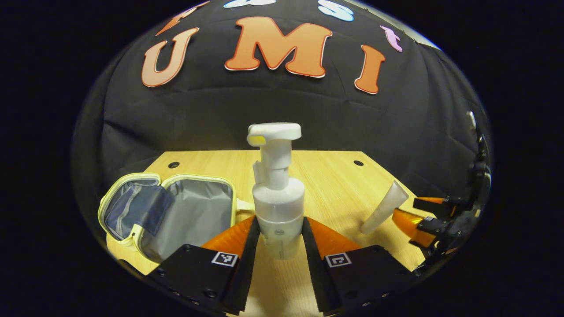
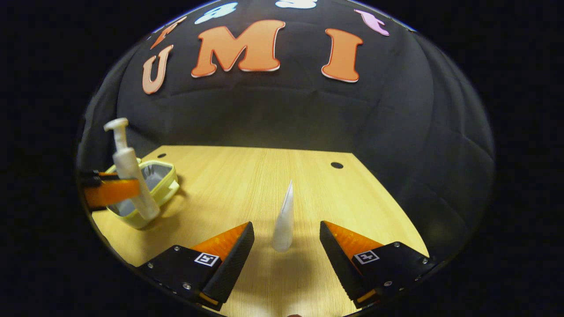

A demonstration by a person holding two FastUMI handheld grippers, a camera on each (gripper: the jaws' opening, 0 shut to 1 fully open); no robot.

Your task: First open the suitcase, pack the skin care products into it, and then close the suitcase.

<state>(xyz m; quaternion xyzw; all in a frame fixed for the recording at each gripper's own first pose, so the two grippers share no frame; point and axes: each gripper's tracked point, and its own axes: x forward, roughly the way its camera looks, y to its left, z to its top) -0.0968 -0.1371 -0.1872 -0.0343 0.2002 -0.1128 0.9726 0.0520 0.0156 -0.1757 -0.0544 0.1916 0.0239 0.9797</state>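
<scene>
A white pump bottle (image 1: 279, 193) stands upright between the fingers of my left gripper (image 1: 280, 219), which is shut on its lower body. In the right gripper view the same pump bottle (image 2: 130, 174) leans slightly in the left gripper (image 2: 110, 191), just in front of the case. The small suitcase (image 1: 176, 211), pale yellow-green with a grey lining, lies open on the table to the left. A translucent white tube (image 2: 284, 218) stands on its cap between the fingers of my right gripper (image 2: 287, 224), which is open with gaps on both sides. The tube (image 1: 384, 207) and right gripper (image 1: 416, 215) also appear far right.
The wooden table (image 2: 246, 176) has small round holes near its back corners, one at the right (image 2: 336, 165). The black cloth wall rises directly behind the table's far edge. The open case (image 2: 165, 182) sits at the table's left side.
</scene>
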